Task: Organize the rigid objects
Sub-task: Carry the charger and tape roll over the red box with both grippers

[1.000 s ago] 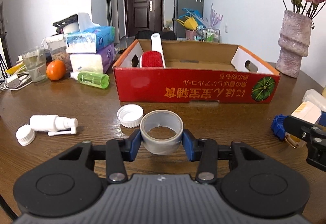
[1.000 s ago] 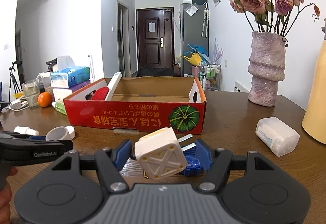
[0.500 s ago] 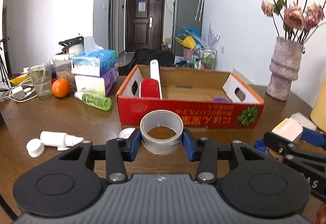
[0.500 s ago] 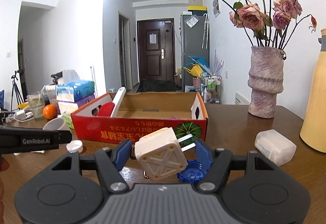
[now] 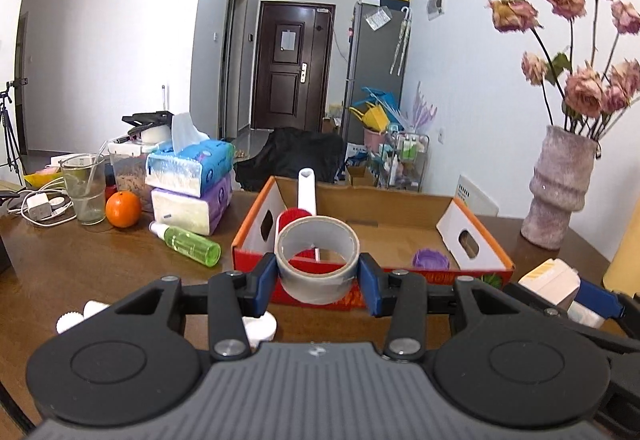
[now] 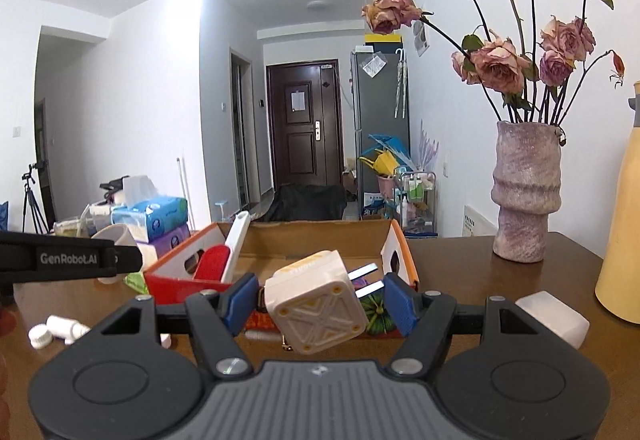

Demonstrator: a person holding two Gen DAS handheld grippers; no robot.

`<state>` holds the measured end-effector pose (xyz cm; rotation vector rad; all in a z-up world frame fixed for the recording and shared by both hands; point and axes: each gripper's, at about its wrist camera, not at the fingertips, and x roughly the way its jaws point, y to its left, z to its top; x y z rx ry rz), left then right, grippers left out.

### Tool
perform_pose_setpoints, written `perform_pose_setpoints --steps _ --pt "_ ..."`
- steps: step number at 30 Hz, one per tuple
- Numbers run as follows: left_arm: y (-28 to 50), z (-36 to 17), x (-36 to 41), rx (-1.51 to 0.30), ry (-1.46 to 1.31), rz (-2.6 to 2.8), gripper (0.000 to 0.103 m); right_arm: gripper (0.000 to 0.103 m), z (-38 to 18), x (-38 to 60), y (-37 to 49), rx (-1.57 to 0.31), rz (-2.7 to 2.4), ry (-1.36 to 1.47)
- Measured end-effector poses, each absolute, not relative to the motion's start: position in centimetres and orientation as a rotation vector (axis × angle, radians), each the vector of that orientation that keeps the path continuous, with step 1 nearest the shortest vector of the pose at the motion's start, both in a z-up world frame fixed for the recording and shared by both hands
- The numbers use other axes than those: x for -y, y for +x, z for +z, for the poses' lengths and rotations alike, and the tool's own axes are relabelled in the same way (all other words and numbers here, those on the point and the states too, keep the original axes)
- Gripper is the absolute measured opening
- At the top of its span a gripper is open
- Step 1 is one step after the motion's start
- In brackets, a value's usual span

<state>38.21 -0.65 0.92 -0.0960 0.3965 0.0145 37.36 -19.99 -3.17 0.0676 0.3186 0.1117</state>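
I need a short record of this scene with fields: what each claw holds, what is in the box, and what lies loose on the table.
left claw: shut on tape roll, held in the air before the box
right claw: shut on plug, white, prongs pointing right
box: red cardboard, open; holds a red brush at its left end and a purple lid
table, left: green bottle lying down, orange, glass, tissue packs
table, right: vase, white container
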Motion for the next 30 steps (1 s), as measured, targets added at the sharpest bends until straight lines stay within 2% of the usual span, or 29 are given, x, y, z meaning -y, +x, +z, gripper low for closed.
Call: perform_pose_setpoints --steps 30 --pt "46.5 1.9 -0.3 -0.37 -0.159 0.055 0.044 0.067 -2.9 18.8 45.3 -0.306 0.103 0.102"
